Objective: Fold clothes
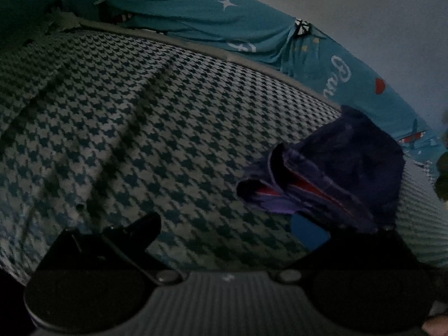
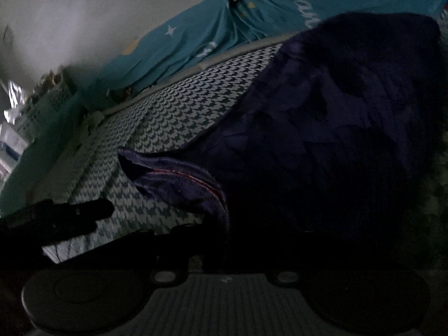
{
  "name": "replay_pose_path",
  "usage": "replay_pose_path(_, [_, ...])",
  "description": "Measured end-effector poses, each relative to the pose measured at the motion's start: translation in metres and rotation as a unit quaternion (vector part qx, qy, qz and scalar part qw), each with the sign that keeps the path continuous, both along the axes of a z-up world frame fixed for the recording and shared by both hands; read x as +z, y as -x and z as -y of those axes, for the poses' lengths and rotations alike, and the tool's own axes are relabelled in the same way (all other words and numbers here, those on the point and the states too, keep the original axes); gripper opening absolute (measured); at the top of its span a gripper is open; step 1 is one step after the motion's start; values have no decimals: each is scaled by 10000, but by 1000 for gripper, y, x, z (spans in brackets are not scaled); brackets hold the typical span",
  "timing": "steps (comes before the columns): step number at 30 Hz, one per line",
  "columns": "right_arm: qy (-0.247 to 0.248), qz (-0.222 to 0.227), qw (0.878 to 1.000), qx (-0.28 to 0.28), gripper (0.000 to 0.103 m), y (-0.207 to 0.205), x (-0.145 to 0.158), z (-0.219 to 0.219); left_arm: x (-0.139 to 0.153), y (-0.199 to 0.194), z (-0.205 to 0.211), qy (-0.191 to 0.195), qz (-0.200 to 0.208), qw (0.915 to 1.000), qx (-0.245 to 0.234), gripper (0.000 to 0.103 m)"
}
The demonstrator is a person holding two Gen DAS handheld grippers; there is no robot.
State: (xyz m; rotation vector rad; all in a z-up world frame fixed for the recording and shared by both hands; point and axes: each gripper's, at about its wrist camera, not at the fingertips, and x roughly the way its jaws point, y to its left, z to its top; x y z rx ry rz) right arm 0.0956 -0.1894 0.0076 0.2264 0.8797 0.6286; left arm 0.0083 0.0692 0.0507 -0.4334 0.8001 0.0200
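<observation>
1. Left wrist view: a dark purple garment (image 1: 344, 168) with a red-trimmed edge lies bunched on the houndstooth bedcover (image 1: 140, 128), toward the right side of the bed, not yet a neat fold.
2. The left gripper (image 1: 235, 229) has its fingers spread wide, nothing between them; one tip sits just beside the garment's near edge.
3. Right wrist view: the same garment (image 2: 322, 128) fills the frame, draped over the right gripper (image 2: 201, 224). The picture is too dark here to see its fingers clearly, so I cannot tell whether they pinch the cloth.
4. Judging by the crumpled shape, folding is at an early or middle stage; flattening and final folds remain.
5. A teal printed sheet (image 1: 196, 16) lies behind.
</observation>
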Motion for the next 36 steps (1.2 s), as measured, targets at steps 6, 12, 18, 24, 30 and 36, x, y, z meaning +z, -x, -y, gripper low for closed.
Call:
replay_pose_path(6, [70, 72, 9999, 39, 18, 2, 2, -1, 3, -7, 8, 480, 56, 9983, -334, 103])
replay_pose_path(12, [37, 45, 10000, 22, 18, 1, 1, 0, 7, -24, 23, 858, -12, 9945, -608, 103])
replay_pose_path(18, [60, 67, 10000, 26, 18, 2, 2, -1, 7, -44, 38, 1116, -100, 9909, -748, 103])
replay_pose_path(24, [82, 83, 9999, 20, 18, 2, 2, -2, 3, -68, 49, 1413, -233, 9866, -777, 103])
replay_pose_path(30, [65, 84, 9999, 32, 18, 1, 3, -2, -5, -91, 60, 1412, -443, 9866, -689, 103])
replay_pose_path(36, [156, 178, 9997, 78, 18, 3, 4, -4, -5, -104, 68, 1188, -394, 9898, -686, 99])
